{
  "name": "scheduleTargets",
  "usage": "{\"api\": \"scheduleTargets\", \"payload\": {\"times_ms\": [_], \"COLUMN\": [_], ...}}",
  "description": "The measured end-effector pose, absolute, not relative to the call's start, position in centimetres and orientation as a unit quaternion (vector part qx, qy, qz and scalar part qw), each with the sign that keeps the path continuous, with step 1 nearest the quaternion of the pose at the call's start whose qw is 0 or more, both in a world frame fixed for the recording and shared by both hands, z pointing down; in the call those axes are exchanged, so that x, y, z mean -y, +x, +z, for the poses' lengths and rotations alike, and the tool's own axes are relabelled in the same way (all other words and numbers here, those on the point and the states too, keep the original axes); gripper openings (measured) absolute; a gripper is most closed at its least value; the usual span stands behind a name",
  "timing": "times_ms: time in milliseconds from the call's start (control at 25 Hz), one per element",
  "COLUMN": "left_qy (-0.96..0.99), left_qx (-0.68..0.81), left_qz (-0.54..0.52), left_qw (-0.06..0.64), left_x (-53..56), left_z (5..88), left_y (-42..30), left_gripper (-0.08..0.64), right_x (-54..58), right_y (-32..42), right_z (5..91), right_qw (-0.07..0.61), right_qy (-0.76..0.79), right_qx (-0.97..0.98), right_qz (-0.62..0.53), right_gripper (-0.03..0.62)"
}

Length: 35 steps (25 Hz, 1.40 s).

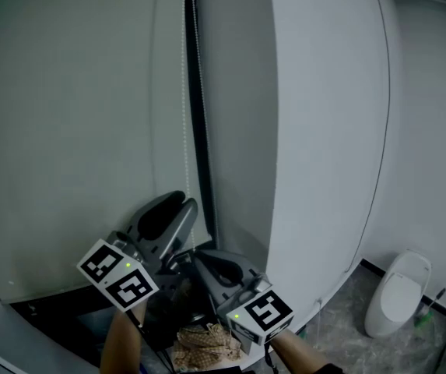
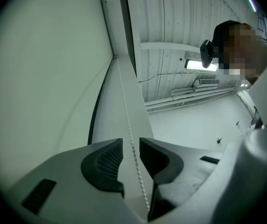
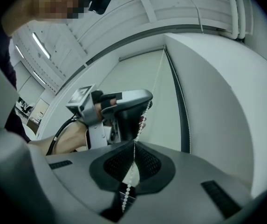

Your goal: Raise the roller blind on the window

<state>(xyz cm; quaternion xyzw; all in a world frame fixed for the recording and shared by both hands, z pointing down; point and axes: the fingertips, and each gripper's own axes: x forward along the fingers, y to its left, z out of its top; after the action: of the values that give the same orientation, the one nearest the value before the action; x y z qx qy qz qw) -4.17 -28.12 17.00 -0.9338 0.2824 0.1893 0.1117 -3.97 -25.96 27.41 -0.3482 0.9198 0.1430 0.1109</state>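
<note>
The main risk, as I judged it, lay in the handover on the bead chain [image 2: 129,125]. The right gripper [image 3: 134,143] alone held it, its fingers [image 3: 119,164] pressed together on the beads. The left gripper [image 2: 131,146] had its fingers [image 2: 107,160] spread slightly, and the chain ran through the gap, apparently without touching either pad. If the right let go before the left closed, the chain would hang free and the roller blind [image 1: 75,131] could lose any height it had gained. A pull made away from the line of the chain might also drag the beads through the pads or strain the mechanism at the top, which no view showed. Pulling the wrong strand would lower the blind; I could not tell which strand was pinched.

Both grippers pointed upward, close together and low beside the dark gap at the blind's right edge. The left sat just above the right on the same strand. The blind covered the window to the left, down past the grippers.
</note>
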Motion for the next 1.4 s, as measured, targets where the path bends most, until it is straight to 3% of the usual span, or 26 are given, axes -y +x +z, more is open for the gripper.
{"api": "scheduleTargets", "payload": {"times_ms": [280,440,760,880,1000,1400], "left_qy": [-0.926,-0.929,-0.924,-0.926,-0.929,-0.930], "left_qx": [-0.299,-0.300,-0.324,-0.319,-0.316,-0.319], "left_qz": [0.197,0.185,0.176,0.181,0.181,0.174], "left_qw": [0.122,0.116,0.105,0.088,0.068,0.060], "left_x": [27.8,27.8,28.6,28.9,29.1,27.5], "left_z": [16.8,17.2,22.3,23.2,24.9,27.8], "left_y": [-4.1,-3.8,-4.9,-5.4,-5.6,-5.6], "left_gripper": [0.067,0.021,0.017,0.017,0.017,0.017], "right_x": [24.6,24.4,24.3,25.0,25.9,27.4], "right_y": [-4.5,-4.3,-3.2,-2.3,-1.9,-4.1], "right_z": [31.3,31.9,35.7,33.1,28.0,13.7], "right_qw": [0.104,0.099,0.070,0.103,0.148,0.217], "right_qy": [-0.339,-0.341,-0.332,-0.306,-0.279,-0.235], "right_qx": [-0.927,-0.928,-0.938,-0.944,-0.946,-0.941], "right_qz": [0.123,0.108,0.077,0.072,0.075,0.112], "right_gripper": [0.014,0.012,0.014,0.017,0.069,0.071]}}
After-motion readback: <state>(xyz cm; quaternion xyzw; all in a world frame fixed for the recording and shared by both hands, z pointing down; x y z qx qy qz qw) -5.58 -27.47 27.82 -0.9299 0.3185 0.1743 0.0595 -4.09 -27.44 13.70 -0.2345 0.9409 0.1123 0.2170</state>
